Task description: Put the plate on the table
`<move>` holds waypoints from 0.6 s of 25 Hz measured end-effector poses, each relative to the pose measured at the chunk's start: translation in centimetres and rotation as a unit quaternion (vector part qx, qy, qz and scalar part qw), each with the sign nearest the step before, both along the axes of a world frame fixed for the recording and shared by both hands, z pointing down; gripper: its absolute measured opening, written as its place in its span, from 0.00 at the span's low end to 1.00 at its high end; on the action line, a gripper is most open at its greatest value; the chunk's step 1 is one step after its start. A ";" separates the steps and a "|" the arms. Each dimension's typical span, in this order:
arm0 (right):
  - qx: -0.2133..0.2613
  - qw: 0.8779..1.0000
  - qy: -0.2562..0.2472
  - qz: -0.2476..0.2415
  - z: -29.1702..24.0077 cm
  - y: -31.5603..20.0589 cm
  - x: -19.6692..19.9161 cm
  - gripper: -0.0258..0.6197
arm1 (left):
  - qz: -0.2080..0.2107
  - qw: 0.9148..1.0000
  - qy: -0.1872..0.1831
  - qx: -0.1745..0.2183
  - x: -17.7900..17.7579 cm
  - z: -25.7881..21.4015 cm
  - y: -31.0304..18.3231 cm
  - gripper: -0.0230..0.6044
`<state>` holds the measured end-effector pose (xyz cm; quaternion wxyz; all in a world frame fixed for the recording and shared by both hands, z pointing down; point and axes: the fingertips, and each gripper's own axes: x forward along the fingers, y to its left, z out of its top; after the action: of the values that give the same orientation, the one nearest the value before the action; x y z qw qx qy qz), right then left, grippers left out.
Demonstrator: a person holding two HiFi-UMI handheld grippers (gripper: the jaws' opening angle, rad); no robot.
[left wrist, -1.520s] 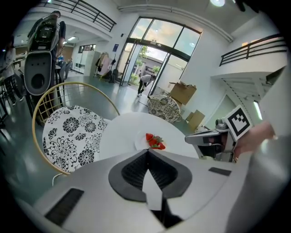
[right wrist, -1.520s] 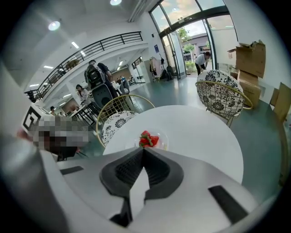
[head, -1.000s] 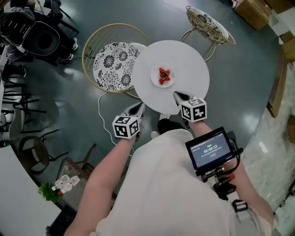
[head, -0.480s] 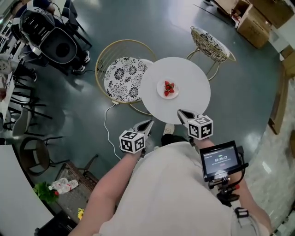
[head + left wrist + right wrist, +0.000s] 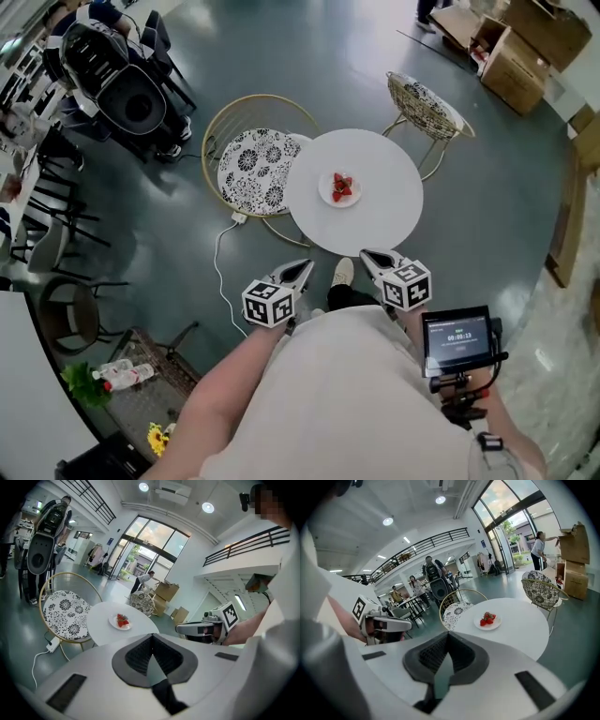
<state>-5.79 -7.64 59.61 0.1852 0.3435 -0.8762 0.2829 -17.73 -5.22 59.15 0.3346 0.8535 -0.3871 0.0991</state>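
1. Floor (image 5: 469, 206): a dark grey-green polished surface that carries all the furniture.
2. Counter (image 5: 380, 206): round and white, standing at the centre of the head view. Its top is bare apart from item 7.
3. Chairs: one gold-wire chair with a black-and-white patterned seat (image 5: 255, 169) stands against the counter's left edge. A second patterned chair (image 5: 429, 101) stands just beyond the counter's far right edge.
4. Cardboard boxes (image 5: 514, 56): stacked on the floor at the upper right, well apart from the counter.
5. Left gripper (image 5: 306, 266): held over the floor just short of the counter's near edge and pointing towards it. In the left gripper view the fingers are pressed fully together along one seam, with nothing between them.
6. Right gripper (image 5: 367, 254): held level with the left gripper, near the counter's near edge and also pointing towards it. In the right gripper view the fingers likewise meet with no gap and grip nothing. A shoe (image 5: 342, 273) shows on the floor between the two grippers.
7. Plate (image 5: 324, 194): small, white and round. It lies flat on the counter, close to its centre and well clear of both grippers.
8. Strawberries (image 5: 342, 186): a small red cluster resting on the plate.
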 end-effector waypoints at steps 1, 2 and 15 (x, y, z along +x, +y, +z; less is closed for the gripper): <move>-0.001 1.000 0.000 -0.001 0.1 0.5 0.0 0.05 | 0.000 1.000 0.000 0.001 0.1 0.0 0.5 0.05; -0.002 1.000 0.000 -0.002 0.1 1.1 0.1 0.05 | 0.001 1.000 0.001 0.001 0.2 -0.1 1.0 0.05; 0.009 1.000 -0.002 0.008 -0.3 4.1 1.5 0.05 | 0.013 1.000 -0.008 0.007 1.8 -0.4 3.6 0.05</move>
<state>-4.33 -3.56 59.35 0.1782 0.3515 -0.8764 0.2769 -15.92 -1.63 58.79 0.3242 0.8598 -0.3797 0.1070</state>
